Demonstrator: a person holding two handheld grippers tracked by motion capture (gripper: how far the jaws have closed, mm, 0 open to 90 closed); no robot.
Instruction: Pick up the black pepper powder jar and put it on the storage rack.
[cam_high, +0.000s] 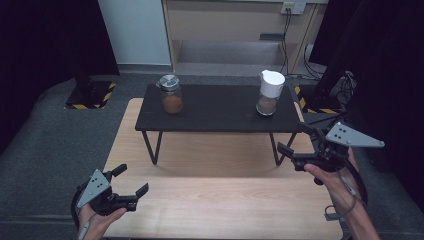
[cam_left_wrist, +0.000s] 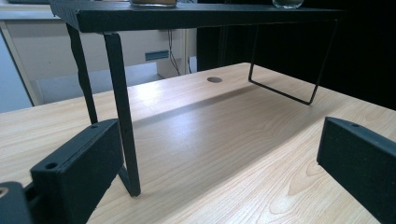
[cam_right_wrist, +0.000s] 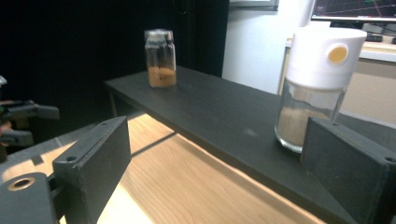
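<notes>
Nearest the camera, at seven o'clock, the left gripper (cam_high: 129, 181) rests low over the wooden table (cam_high: 210, 210), jaws apart and empty. On the black shelf (cam_high: 220, 112), a metal-lidded jar (cam_high: 171, 94) stands at eleven o'clock, a white-capped glass shaker (cam_high: 269, 92) at one. The right gripper (cam_high: 295, 141), jaws apart and empty, points at the shaker: probably light, rigid, slick, breakable; best gripped around the glass body below the cap.
</notes>
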